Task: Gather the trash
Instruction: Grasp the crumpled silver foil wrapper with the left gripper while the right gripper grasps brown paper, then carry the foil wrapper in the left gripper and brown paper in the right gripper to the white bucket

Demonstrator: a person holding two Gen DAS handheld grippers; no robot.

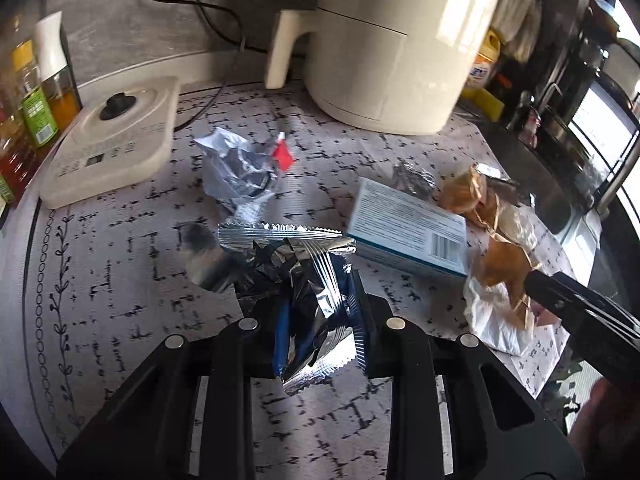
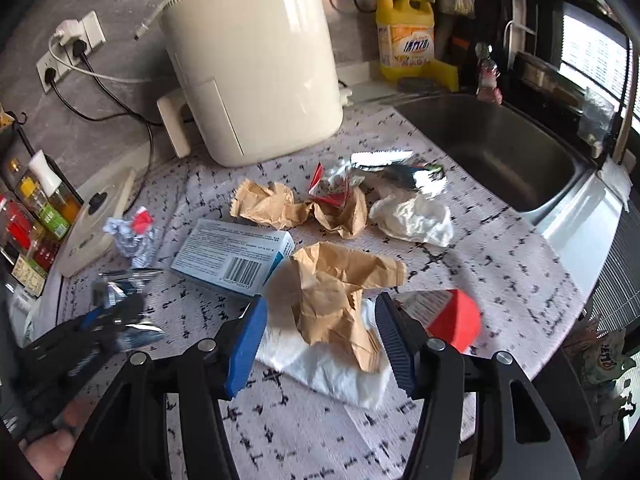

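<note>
Two grabs underway: our left gripper (image 1: 316, 300) pinches the foil wrapper (image 1: 304, 272), our right gripper (image 2: 320, 332), unclenched, may snag the white bag (image 2: 328, 368) under the brown wrapper (image 2: 336, 280).

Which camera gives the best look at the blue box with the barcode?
The right wrist view: the blue box lies whole and unobstructed, barcode facing the camera. The left wrist view shows it too, more foreshortened, its right end bordered by brown paper wrappers.
</note>
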